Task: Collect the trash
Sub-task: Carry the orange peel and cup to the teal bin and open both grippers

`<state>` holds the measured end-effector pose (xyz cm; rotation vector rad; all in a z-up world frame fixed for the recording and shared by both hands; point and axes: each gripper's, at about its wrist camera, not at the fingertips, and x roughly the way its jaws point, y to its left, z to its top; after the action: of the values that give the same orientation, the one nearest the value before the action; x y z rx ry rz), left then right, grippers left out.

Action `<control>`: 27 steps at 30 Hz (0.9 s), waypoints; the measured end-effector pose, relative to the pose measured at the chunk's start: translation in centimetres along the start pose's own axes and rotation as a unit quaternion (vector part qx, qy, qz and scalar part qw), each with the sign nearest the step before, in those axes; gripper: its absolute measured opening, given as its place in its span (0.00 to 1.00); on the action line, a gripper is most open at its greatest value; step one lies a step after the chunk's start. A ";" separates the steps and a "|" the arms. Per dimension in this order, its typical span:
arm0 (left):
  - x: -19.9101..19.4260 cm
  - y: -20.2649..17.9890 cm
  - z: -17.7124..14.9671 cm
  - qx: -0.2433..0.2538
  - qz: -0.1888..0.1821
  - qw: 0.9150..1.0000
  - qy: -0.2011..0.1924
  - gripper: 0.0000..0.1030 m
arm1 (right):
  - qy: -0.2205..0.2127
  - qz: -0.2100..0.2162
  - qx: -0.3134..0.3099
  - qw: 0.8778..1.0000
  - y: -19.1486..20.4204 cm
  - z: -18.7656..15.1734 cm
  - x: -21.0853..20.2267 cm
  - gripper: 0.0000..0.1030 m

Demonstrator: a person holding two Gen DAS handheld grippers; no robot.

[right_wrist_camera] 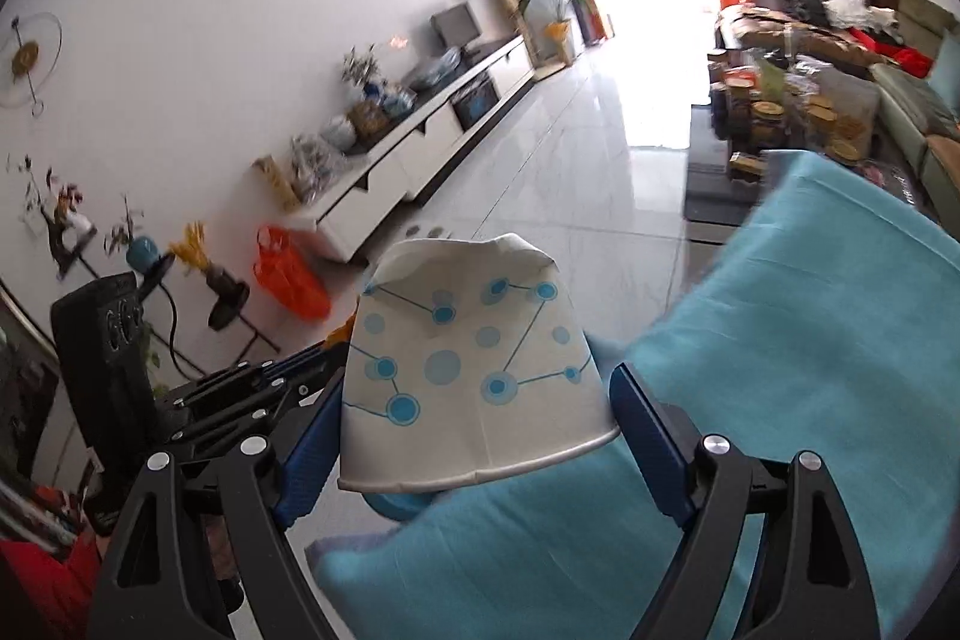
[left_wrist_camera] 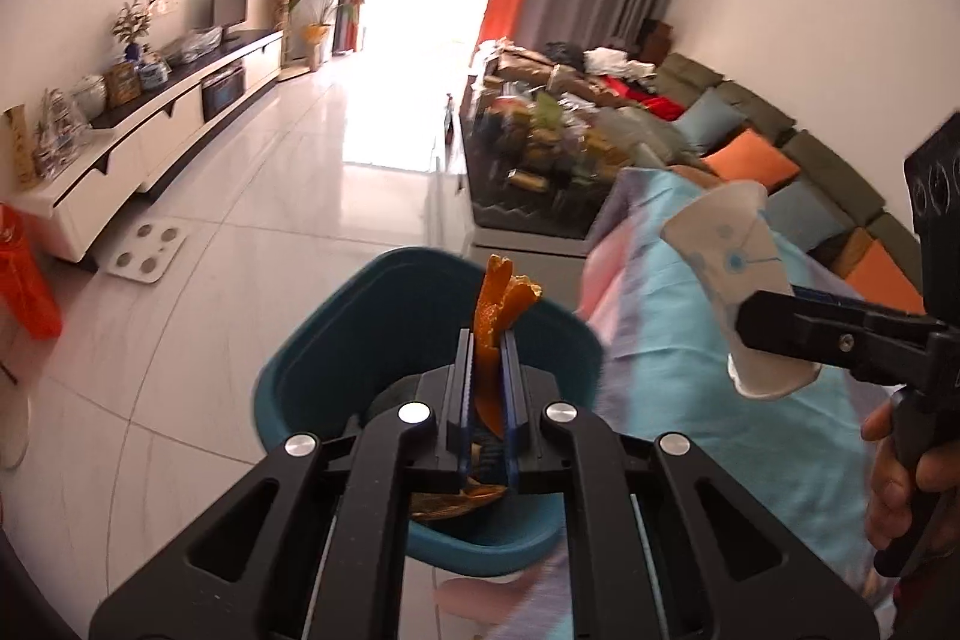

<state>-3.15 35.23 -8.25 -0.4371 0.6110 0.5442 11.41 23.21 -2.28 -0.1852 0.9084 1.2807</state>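
Observation:
My left gripper (left_wrist_camera: 487, 340) is shut on a piece of orange peel (left_wrist_camera: 501, 307) and holds it over a teal trash bin (left_wrist_camera: 336, 358) that stands on the floor. Dark scraps lie inside the bin. My right gripper (right_wrist_camera: 474, 388) is shut on a crumpled white paper cup with blue dots (right_wrist_camera: 468, 364), bottom toward the camera. The cup (left_wrist_camera: 729, 256) and the right gripper (left_wrist_camera: 780, 322) also show at the right of the left wrist view, above the blue cloth. The left gripper (right_wrist_camera: 288, 370) shows at the left of the right wrist view.
A table under a light blue cloth (left_wrist_camera: 708, 436) stands right of the bin. A cluttered dark coffee table (left_wrist_camera: 540, 160) and a sofa with cushions (left_wrist_camera: 780, 148) lie behind. A white TV cabinet (left_wrist_camera: 150, 130) lines the left wall. An orange bag (right_wrist_camera: 288, 274) sits on the tiled floor.

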 end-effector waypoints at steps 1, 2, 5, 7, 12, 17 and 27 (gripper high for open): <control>0.5 0.5 0.0 -0.001 0.001 1.000 0.009 0.10 | 0.004 -0.003 0.000 1.000 0.5 0.1 0.6 0.81; 0.8 1.0 -0.1 -0.003 0.010 1.000 0.010 0.11 | 0.012 -0.003 -0.007 1.000 1.1 0.5 1.6 0.81; 2.3 2.2 -0.3 -0.011 0.016 1.000 0.019 0.38 | 0.030 -0.003 -0.010 0.999 1.8 1.2 3.8 0.84; 3.0 2.8 -0.5 -0.014 0.023 0.999 0.023 0.42 | 0.042 0.000 -0.002 0.999 1.5 1.3 4.7 0.84; 3.6 4.3 -0.7 -0.032 0.040 0.999 0.019 0.48 | 0.034 -0.006 0.012 0.999 0.9 0.9 4.7 0.86; 0.7 5.1 -0.9 -0.046 0.038 0.998 -0.007 0.56 | 0.014 -0.004 0.021 1.000 0.5 0.4 2.9 0.90; -3.5 -2.6 3.0 0.004 -0.038 0.997 -0.066 0.81 | -0.079 -0.031 0.039 0.996 -1.3 -1.8 -6.1 0.93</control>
<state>-2.75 33.57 -3.27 -0.4125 0.4669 0.4935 11.68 17.22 0.23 -0.0503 0.8090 1.1825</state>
